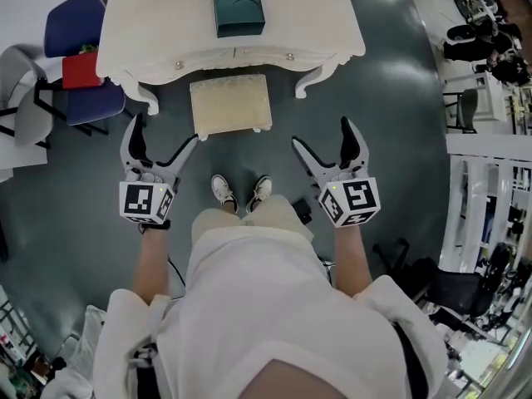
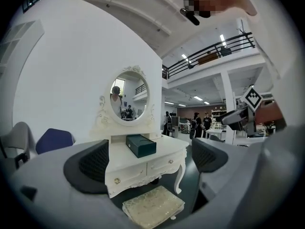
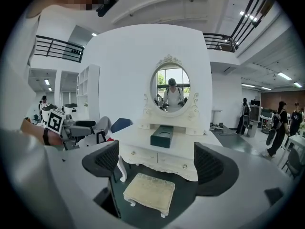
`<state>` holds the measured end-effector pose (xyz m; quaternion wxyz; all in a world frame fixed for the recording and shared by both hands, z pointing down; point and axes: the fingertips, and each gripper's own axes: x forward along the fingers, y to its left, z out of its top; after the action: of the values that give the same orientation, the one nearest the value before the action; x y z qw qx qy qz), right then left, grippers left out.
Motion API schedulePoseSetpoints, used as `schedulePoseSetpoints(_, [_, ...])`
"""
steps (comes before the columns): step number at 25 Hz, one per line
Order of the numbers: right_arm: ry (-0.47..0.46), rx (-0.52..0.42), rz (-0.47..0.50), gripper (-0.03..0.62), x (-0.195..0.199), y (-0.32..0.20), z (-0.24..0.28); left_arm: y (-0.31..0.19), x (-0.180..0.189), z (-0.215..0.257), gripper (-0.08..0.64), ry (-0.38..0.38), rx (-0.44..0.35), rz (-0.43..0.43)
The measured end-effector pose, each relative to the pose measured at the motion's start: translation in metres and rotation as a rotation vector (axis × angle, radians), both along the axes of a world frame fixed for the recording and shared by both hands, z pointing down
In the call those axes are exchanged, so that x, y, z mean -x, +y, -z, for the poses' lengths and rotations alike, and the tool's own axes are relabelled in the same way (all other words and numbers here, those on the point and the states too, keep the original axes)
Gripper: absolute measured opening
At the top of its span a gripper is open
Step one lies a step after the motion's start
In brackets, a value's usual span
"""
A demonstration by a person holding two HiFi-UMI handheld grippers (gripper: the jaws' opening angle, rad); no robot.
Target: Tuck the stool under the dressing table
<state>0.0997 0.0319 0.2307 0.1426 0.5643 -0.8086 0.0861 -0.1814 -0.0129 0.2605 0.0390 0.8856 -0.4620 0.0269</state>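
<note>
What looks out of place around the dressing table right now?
The stool stands out in front of the dressing table, not tucked under it, and seems to sit slightly askew to the table's front. Nothing looks spilled or damaged.

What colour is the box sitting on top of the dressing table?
Dark teal green box, shown best in the head view.

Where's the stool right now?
In the head view the stool stands at centre, just in front of the dressing table, not yet tucked under, between it and the person's shoes.
</note>
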Motion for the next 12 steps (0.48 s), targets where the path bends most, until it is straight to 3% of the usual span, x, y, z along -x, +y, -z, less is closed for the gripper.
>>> schedulePoseSetpoints(6, [0.005, 0.028, 0.039, 0.469, -0.004, -0.025, -0.015, -0.021, -0.019, -0.011, 0.538, -0.018, 0.021, -0.013])
schedulePoseSetpoints(12, [-0.005, 0.053, 0.097, 0.469, -0.003, -0.064, -0.035, -0.043, -0.036, -0.027, 0.538, -0.084, 0.060, -0.031])
